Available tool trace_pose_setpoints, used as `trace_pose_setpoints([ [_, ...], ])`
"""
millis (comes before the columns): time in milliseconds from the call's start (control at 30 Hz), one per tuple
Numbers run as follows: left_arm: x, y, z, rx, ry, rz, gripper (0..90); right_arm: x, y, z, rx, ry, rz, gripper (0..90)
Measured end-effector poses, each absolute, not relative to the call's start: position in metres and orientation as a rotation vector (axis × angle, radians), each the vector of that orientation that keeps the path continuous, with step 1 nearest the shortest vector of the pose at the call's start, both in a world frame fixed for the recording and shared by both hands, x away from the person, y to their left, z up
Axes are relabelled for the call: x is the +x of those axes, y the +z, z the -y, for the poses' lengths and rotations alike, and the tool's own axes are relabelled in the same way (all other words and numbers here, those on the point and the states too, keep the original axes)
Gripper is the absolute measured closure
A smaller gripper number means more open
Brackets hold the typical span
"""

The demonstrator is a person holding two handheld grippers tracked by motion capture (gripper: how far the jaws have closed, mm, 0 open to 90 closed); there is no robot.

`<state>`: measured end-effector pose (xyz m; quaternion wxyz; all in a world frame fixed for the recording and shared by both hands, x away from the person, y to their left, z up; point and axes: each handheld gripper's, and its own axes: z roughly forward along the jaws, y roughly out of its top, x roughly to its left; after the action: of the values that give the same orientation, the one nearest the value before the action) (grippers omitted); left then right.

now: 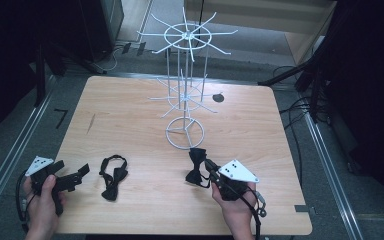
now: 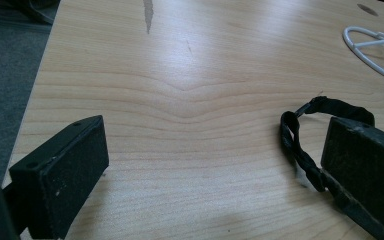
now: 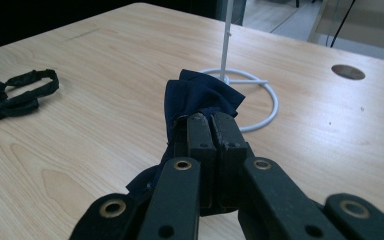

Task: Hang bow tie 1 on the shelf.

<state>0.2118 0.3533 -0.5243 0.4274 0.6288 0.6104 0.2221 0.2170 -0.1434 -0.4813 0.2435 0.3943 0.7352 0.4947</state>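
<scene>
Two bow ties are in view. The dark blue bow tie [image 1: 196, 167] is pinched between the closed jaws of the right gripper [image 1: 211, 169], lifted just clear of the worktop [image 1: 130, 115] near its front right part, right in front of the ring base of the white wire stand [image 1: 185, 132]; in the right gripper view the cloth [image 3: 200, 95] bunches above the jaw tips with that ring just behind it. The black bow tie [image 1: 113, 176] lies flat with its strap looped, well apart from the first, toward the front left. Just beside it the left gripper [image 1: 75, 177] is held low over the wood with its jaws wide apart and nothing between them; in the left gripper view the strap [image 2: 300, 145] lies by one jaw. There is one stand, with two tiers of spoke-like arms, all bare. One small dark round hole [image 1: 218, 98] sits in the worktop behind the stand. No brand, label or writing can be read anywhere. The wood around the stand is bare on the left, the right and toward the far edge; the worktop's corners are rounded, and dark floor with cables surrounds it.
</scene>
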Motion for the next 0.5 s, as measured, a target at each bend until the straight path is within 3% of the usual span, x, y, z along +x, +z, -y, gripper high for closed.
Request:
trace_pose_setpoints([
  [500,0.212,-0.525,-0.354,1.562,0.555,-1.522,0.0,0.221,-0.462,0.133,1.023,1.405,-2.002,89.4],
])
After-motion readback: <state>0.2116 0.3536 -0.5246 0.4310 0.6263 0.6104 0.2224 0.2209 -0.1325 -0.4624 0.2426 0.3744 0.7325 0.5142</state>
